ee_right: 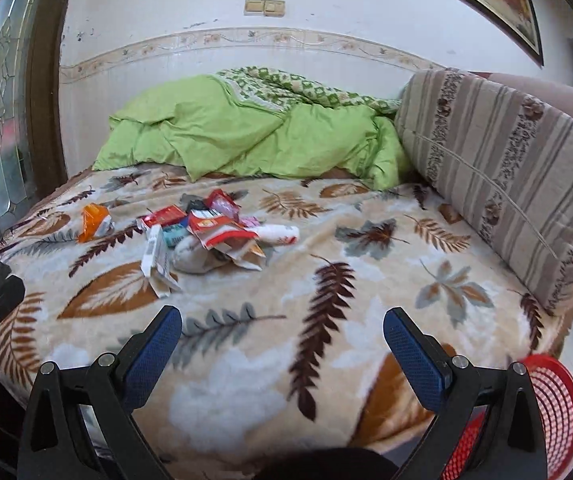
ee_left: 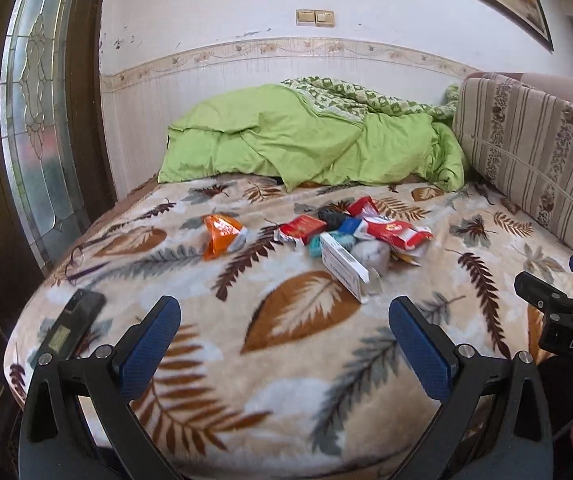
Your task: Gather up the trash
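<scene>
On the bed's leaf-print blanket [ee_left: 286,360], a trash pile [ee_left: 350,236] lies beyond both tools: left tool [ee_left: 284,332] and right tool [ee_right: 282,334] hover spread and empty; a red basket [ee_right: 554,400] sits near right.

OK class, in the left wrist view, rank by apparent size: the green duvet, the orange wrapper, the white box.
1. green duvet, by far the largest
2. white box
3. orange wrapper

The box lies nearer the camera, so the last two are close; treat their order as unsure.
</scene>
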